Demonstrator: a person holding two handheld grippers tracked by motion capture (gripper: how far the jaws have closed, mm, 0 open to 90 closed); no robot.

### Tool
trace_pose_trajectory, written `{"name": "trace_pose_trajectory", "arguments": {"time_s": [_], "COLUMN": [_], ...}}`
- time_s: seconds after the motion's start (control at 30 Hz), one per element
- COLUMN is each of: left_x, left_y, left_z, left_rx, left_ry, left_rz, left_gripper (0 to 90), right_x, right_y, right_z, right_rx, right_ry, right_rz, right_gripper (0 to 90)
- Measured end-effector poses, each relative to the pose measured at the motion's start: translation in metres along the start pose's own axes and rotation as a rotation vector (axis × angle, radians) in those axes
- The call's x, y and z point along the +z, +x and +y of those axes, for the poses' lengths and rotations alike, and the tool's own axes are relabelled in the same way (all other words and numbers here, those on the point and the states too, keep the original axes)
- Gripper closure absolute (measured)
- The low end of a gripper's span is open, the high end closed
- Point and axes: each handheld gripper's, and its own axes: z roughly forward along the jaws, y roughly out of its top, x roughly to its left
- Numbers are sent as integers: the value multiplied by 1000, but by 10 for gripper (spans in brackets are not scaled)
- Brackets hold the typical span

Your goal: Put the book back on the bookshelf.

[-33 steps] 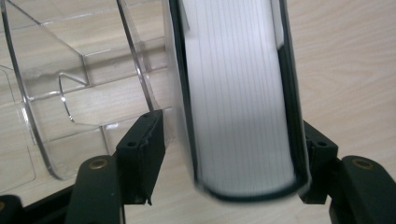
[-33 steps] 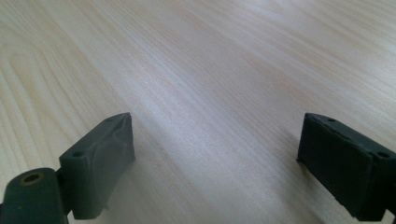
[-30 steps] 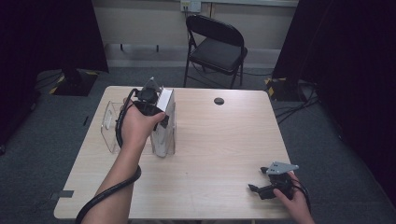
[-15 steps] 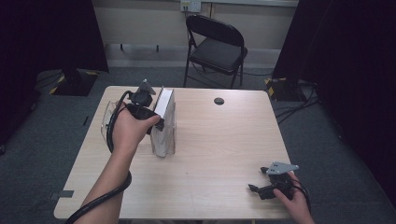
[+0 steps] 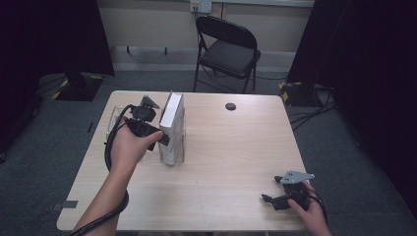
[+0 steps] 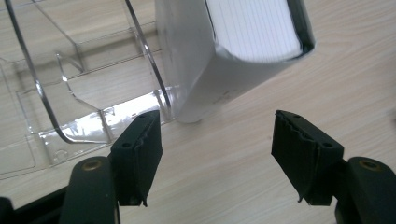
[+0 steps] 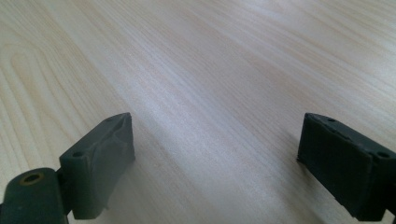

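A thick white book (image 5: 172, 129) stands upright on the table, leaning against the right side of a clear plastic holder (image 5: 116, 121). My left gripper (image 5: 161, 139) sits just left of the book, low by its near end. In the left gripper view the book (image 6: 219, 65) and the clear holder (image 6: 60, 98) lie ahead of my left gripper (image 6: 217, 158), which is open with only bare table between its jaws. My right gripper (image 5: 268, 199) rests at the table's front right corner. My right gripper (image 7: 217, 163) is open over bare wood.
A small black round thing (image 5: 230, 106) lies at the back of the light wooden table (image 5: 236, 157). A black folding chair (image 5: 227, 53) stands behind the table. Cables run over the grey carpet at the right.
My left gripper has drawn back from the top of the book, leftward and nearer to the person. The book stays standing. The right gripper has not moved.
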Motion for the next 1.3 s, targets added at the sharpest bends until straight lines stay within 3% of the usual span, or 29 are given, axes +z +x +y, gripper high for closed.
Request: {"name": "trace_pose_trajectory", "arguments": {"time_s": [0.1,0.3,0.4,1.3], "left_x": [1,4,5,33], "left_y": [2,5,5,17], "left_z": [-6,-17,-21,-54], "left_rx": [21,17,40,57], "left_ry": [-9,-6,-4,1], "left_rz": [-6,-27,-40,-81], "left_gripper": [330,327,327,329], "right_x": [0,0,0,0], "right_y": [0,0,0,0], "right_z": [0,0,0,0], "right_rx": [0,0,0,-1], "right_ry": [0,0,0,1], "right_rz": [0,0,0,2], "right_gripper": [101,101,101,101]}}
